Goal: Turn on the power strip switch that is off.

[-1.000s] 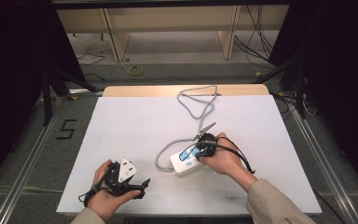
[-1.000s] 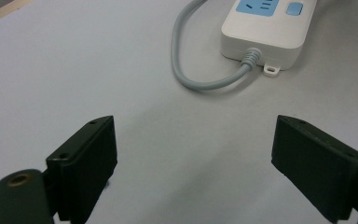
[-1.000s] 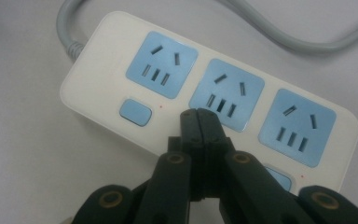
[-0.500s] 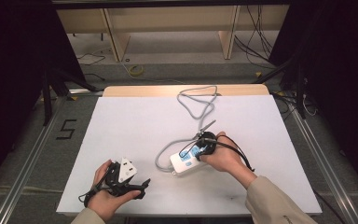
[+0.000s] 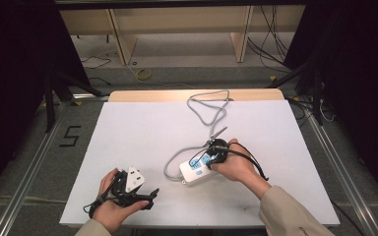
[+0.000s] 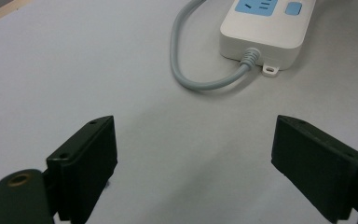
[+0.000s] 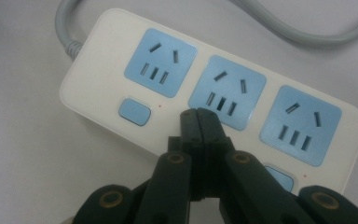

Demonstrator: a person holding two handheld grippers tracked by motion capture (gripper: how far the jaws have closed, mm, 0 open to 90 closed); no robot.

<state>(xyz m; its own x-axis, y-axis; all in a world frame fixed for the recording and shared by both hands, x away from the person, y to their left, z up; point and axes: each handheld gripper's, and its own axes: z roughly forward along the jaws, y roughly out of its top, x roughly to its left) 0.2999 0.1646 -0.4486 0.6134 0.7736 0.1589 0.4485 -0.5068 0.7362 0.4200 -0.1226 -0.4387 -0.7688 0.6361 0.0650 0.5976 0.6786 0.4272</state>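
Observation:
A white power strip (image 5: pixel 195 172) with three blue sockets lies on the white table, its grey cable (image 5: pixel 207 106) looping toward the back edge. My right gripper (image 5: pixel 210 156) is shut, and its joined tips (image 7: pixel 198 115) sit on the strip (image 7: pixel 103 70) just below the middle socket. They hide that socket's blue button; the left socket's button (image 7: pixel 134 112) is uncovered. My left gripper (image 5: pixel 150 194) rests at the front left, its jaws wide open (image 6: pixel 193 154) with nothing between them, pointing at the strip's cable end (image 6: pixel 261 39).
The white table top (image 5: pixel 142 132) ends in a wooden strip (image 5: pixel 142 95) at the back. Metal floor rails (image 5: pixel 29 167) run along both sides, and wooden shelving (image 5: pixel 177 29) with loose cables stands beyond the table.

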